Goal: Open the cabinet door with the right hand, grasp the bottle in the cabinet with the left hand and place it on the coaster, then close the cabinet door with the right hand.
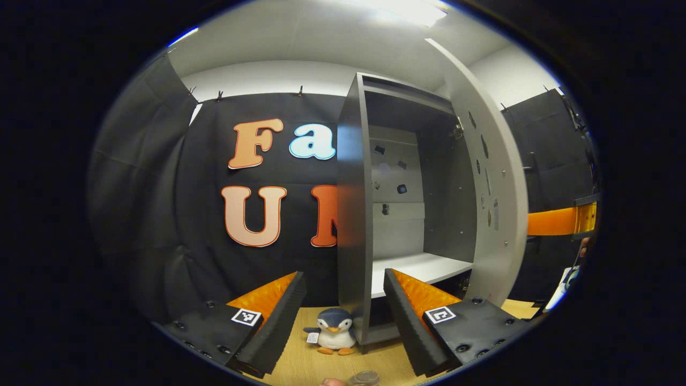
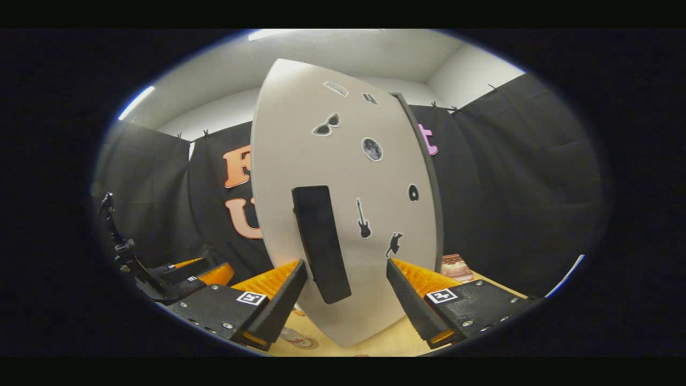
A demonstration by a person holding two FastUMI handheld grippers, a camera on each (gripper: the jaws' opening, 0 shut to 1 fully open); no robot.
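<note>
Cabinet door [image 2: 348, 214] swung open and facing the right gripper [image 2: 347, 300], its black handle [image 2: 320, 244] hanging at about twelve o'clock just above the gap between the parted fingers, nothing pinched. Over in the left gripper view, the cabinet [image 1: 353, 214] stands open with a bare white shelf [image 1: 418, 268], and the left gripper [image 1: 343, 313] is spread wide and empty too. A round lid-like top [image 1: 364, 378] peeks in at six o'clock, low on the wooden table [image 1: 300, 364]; whether that's the bottle on its coaster, I can't tell. A toy penguin [image 1: 333, 331] sits by the cabinet's foot, between the left fingers. Judging by the empty shelf, the closing step looks to be in hand. To do it well, I'd press on the panel near the handle side, far from the hinge, and follow the arc gently so the door seats without slamming or rocking the cabinet.
</note>
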